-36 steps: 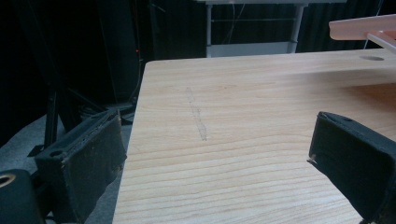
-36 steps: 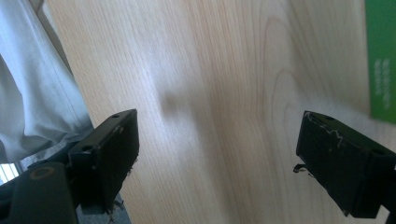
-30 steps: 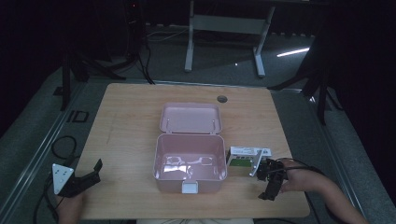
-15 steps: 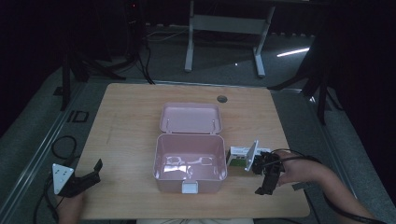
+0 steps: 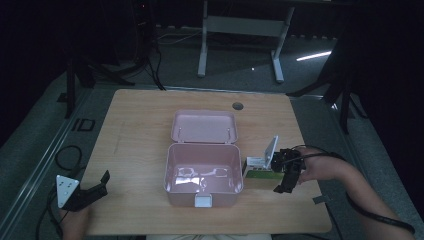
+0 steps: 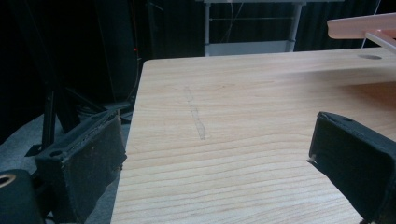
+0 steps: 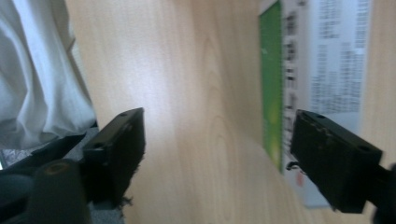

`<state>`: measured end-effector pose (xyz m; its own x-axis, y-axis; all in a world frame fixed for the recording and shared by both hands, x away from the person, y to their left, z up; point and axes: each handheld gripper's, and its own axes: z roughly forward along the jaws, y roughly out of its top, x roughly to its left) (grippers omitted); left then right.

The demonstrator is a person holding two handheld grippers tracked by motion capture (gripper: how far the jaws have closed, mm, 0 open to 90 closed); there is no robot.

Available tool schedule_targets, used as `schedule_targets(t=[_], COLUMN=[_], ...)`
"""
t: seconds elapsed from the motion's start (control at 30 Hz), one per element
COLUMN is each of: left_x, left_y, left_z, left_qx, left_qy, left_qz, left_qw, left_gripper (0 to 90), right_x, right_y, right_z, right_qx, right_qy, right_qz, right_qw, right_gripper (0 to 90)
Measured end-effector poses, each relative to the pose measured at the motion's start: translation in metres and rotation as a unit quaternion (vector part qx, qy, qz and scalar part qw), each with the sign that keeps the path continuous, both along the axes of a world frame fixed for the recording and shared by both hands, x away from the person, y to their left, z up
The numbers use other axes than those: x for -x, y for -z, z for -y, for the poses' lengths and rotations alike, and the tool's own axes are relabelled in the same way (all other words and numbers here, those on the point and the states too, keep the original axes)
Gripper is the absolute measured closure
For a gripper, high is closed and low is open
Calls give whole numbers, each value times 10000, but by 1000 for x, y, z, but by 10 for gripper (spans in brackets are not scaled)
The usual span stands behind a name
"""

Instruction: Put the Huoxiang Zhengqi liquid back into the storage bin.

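Observation:
An open pink box [image 5: 202, 175] stands mid-table, its lid [image 5: 204, 126] laid back behind it. Just right of the box lies a green and white carton [image 5: 260, 170]; a white panel [image 5: 271, 150] of it stands tilted up. My right gripper [image 5: 285, 180] is beside the carton's right end, held by a hand. Its jaws are open [image 7: 224, 144], with bare wood between them and the carton [image 7: 322, 60] close to the right jaw. My left gripper [image 5: 92, 192] rests at the table's front left corner, open [image 6: 219, 158] over bare wood.
The wooden table [image 5: 140, 130] has a round cable hole [image 5: 238, 106] near its far edge. The pink lid's edge [image 6: 364, 25] appears far right in the left gripper view. A white shirt [image 7: 42, 70] shows beyond the table's edge in the right gripper view.
The right gripper has shifted left toward the carton and turned. The carton's white panel, flat a second ago, now stands tilted up. The left gripper has not moved.

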<state>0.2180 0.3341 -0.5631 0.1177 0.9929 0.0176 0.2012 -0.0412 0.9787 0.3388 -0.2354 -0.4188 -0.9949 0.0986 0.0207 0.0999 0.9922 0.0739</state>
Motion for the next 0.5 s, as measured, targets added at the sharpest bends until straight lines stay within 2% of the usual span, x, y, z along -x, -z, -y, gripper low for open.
schedule_targets(t=[0.23,0.27,0.5], left_x=[0,0,0], left_y=[0,0,0], left_z=[0,0,0], left_qx=[0,0,0], left_qy=[2,2,10], left_qz=[-4,-8,-16], left_qw=[10000,10000,10000], left_gripper=[37,37,37], right_x=[-19,-25,-40], right_y=[-12,-14,-14], right_z=[3,3,0], right_qx=[-37,47,216], right_qy=[36,37,38], right_qz=[130,225,253], right_qw=[9999,9997,9994], right_gripper=[230,242,284])
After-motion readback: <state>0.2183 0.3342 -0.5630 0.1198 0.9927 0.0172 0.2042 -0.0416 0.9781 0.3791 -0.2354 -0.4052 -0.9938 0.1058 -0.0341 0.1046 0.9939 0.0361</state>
